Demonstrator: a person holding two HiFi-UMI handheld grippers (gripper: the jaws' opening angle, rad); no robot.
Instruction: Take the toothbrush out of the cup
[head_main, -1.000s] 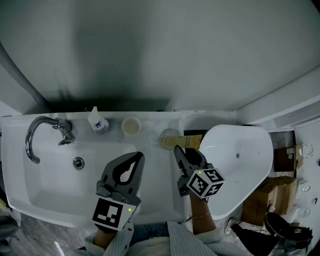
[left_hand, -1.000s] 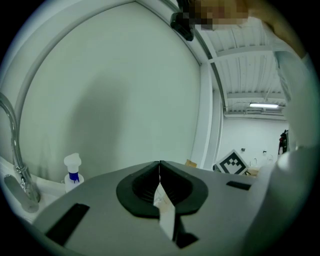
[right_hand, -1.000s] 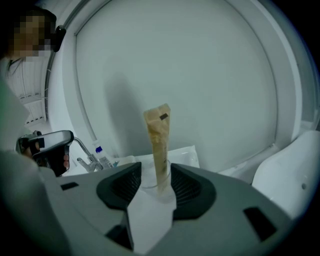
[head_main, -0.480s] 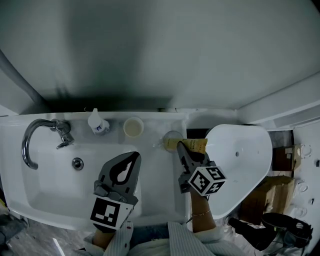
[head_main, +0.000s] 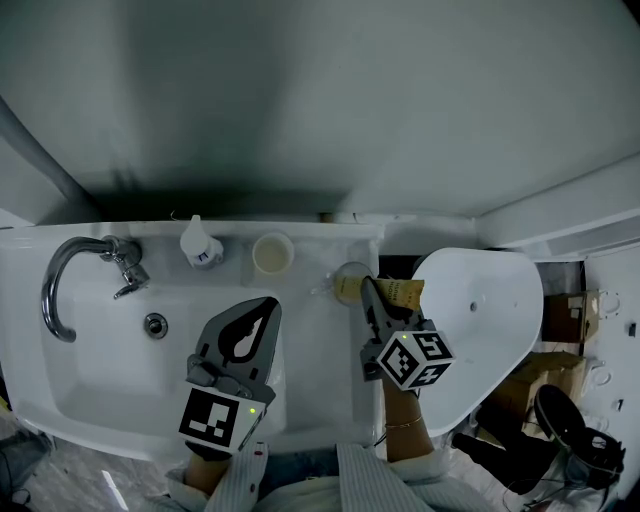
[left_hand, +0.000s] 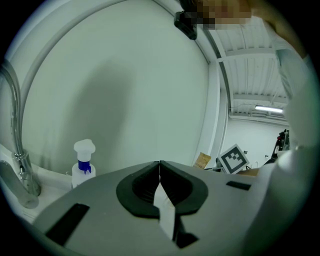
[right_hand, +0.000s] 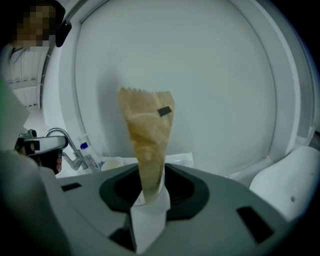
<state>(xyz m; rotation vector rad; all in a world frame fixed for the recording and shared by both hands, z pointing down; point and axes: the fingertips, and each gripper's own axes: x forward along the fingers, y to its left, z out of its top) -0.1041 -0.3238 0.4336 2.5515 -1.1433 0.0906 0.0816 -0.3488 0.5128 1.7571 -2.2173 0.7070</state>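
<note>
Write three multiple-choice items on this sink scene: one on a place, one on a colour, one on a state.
1. Where does the spray bottle stand?
A) On the sink's back ledge, between the faucet and the cream cup
B) Down in the basin by the drain
C) On the floor

2. What colour is the packet between the right gripper's jaws?
A) Blue
B) Tan
C) Black

3. How do the left gripper's jaws stand?
A) Wide apart
B) Together, nothing between them
C) Clamped on a cup

Key:
1 A: the head view shows it on the ledge between those two.
2 B: the right gripper view shows it tan, and the jaws have just been closing on it.
3 B: the left gripper view shows the tips meeting.
</note>
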